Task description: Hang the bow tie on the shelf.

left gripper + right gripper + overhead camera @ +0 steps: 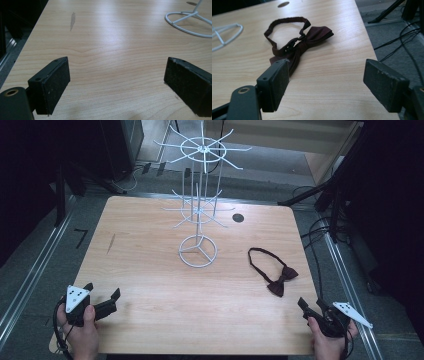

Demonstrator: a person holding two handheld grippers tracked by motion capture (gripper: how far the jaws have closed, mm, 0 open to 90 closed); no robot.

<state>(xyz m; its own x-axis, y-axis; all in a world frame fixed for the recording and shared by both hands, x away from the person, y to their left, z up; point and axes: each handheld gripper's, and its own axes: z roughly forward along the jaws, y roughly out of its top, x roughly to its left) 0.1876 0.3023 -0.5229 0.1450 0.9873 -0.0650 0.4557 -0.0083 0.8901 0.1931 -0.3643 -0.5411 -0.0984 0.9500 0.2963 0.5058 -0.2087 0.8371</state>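
Both grippers parked at our near table (150,320) edge, nothing held. Right gripper (311,309) jaws wide apart and empty; left gripper (104,299) likewise spread wide over bare wood.

The dark red bow tie (298,45) lies flat just ahead of the right gripper, a bit toward its left jaw, band looped out beyond the knot. The white wire display stand (198,195) sits well ahead and to the left of that gripper, apart from the tie.

Risks we see from here:
- Tie is thin, limp fabric lying flat. Come in too level and the pads skate over it or shove it along the wood instead of pinching.
- Grabbing a bow wing rather than the knot: it will likely droop and twist, making the band hard to hook over a prong.
- Tie is near the table's right edge; a push outward could send it off.
- Stand looks light and tall, so snagging a prong may tip or drag it. Left gripper is far from its base ring (186,23), so nothing steadies it.
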